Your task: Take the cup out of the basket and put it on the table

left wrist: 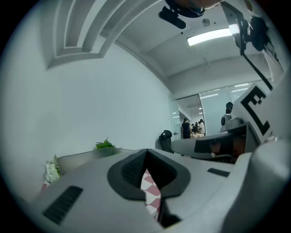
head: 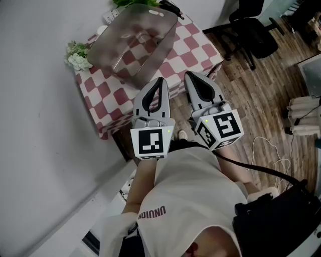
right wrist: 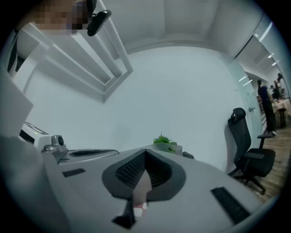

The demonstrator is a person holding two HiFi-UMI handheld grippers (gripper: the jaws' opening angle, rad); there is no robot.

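A smoky translucent basket [head: 150, 22] stands on the table [head: 195, 47], which has a red-and-white checked cloth. A faint shape shows through the basket's wall, but I cannot make out a cup. My left gripper [head: 159, 81] and right gripper [head: 190, 76] hover side by side over the table's near edge, short of the basket. Both are shut with nothing between their pads. In the left gripper view the jaws of the left gripper [left wrist: 146, 152] meet in front of the checked cloth. The right gripper [right wrist: 145, 154] has its jaws together too.
White flowers [head: 77, 55] sit at the table's left corner, a green plant [head: 133, 2] behind the basket. A black office chair [head: 256, 30] stands on the wooden floor to the right. A white wall runs along the left. Cables lie on the floor at right.
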